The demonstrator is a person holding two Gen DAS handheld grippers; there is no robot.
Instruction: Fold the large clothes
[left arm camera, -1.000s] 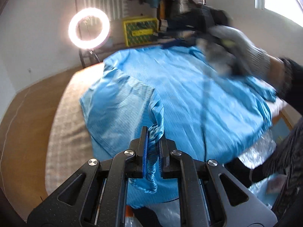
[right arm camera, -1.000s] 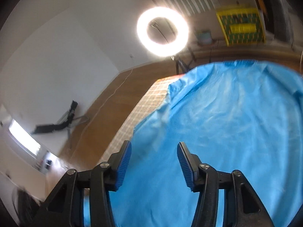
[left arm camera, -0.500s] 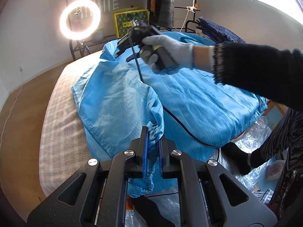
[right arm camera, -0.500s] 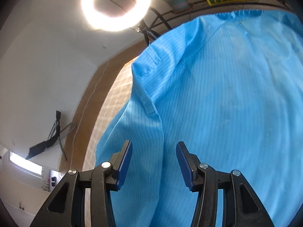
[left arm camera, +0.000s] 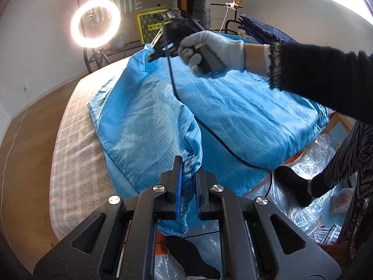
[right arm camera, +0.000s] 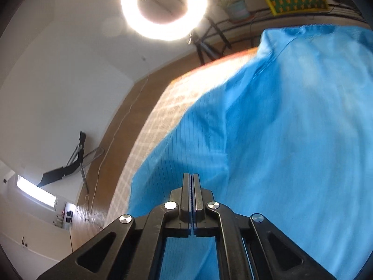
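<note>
Garment: your blue pinstriped coat, thin and crinkly, is spread over the checked mattress mid-frame.
Left gripper: clamped on the gathered elastic cuff.
Right gripper: jaws pressed together; looks like nothing's between them, but it's blurry.

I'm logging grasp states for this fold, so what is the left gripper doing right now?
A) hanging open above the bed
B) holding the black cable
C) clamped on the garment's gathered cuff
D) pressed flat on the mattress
C: the left gripper has its fingers closed on the gathered cuff of the blue garment.
</note>
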